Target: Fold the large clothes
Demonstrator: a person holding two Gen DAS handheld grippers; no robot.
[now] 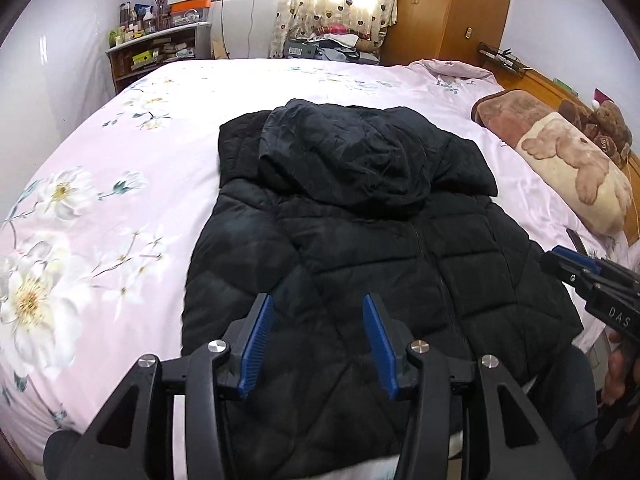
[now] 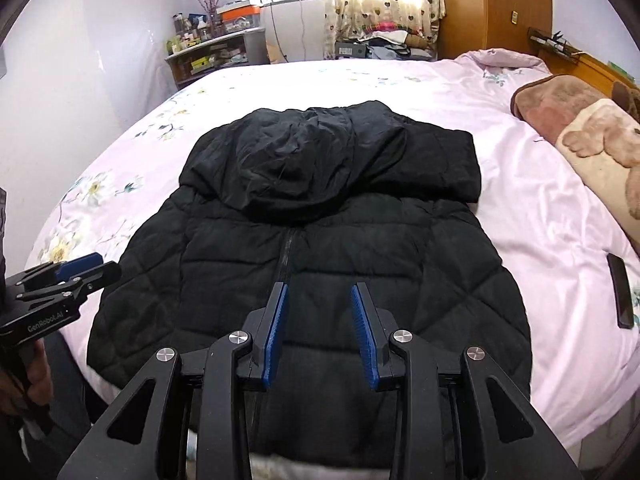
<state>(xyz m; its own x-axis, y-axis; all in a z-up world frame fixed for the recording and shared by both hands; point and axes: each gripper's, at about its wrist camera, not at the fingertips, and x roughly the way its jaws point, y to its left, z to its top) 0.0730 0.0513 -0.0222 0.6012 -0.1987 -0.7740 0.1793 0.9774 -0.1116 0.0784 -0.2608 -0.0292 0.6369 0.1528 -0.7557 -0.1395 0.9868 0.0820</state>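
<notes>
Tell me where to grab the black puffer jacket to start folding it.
Grip the black puffer jacket at its near bottom hem corners, one gripper per side, coming in low from the bed's near edge. It lies flat, zipped, hood folded onto the chest, so the hem is the loose, reachable edge.

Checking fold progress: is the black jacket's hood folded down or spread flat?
Folded down: the hood lies on the jacket front, covering the zipper's top.

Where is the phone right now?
The phone lies flat on the pink bed cover, at the far right of the right wrist view. It sits to the right of the black jacket, not touching it, below the bear pillow.
</notes>
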